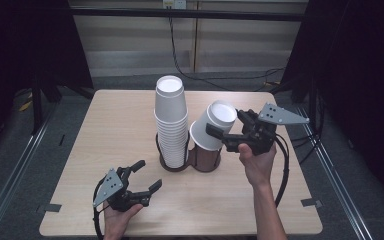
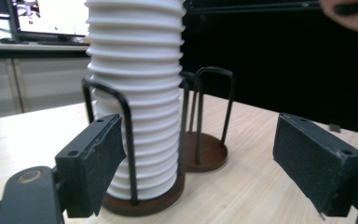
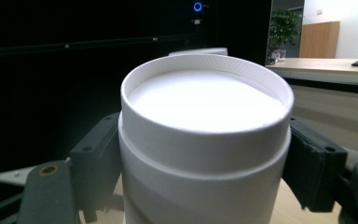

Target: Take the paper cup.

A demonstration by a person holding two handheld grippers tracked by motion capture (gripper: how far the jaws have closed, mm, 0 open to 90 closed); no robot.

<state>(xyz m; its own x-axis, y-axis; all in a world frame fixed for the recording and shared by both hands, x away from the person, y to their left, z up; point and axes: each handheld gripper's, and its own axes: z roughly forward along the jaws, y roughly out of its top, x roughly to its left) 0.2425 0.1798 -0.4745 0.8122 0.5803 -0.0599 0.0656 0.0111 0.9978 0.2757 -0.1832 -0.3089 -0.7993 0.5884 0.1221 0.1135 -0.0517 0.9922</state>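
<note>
A tall stack of upturned white paper cups [image 1: 171,120] stands in the left ring of a black wire holder [image 1: 180,165] at the table's middle. In the left gripper view the ribbed stack [image 2: 135,93] rises just ahead, with the bare right ring and its brown base [image 2: 209,151] beside it. My right gripper [image 1: 228,123] is shut on a white paper cup [image 1: 212,127], bottom up and tilted, held just above the right ring; its pads press both sides of the cup [image 3: 205,102]. My left gripper [image 1: 148,175] hovers near the front left, open with nothing between its pads [image 2: 98,158].
The light wooden table [image 1: 115,125] has free room at left and front. Black cables [image 1: 205,75] run over the floor behind it, and dark curtains flank both sides. Tape marks [image 1: 310,202] sit near the front corners.
</note>
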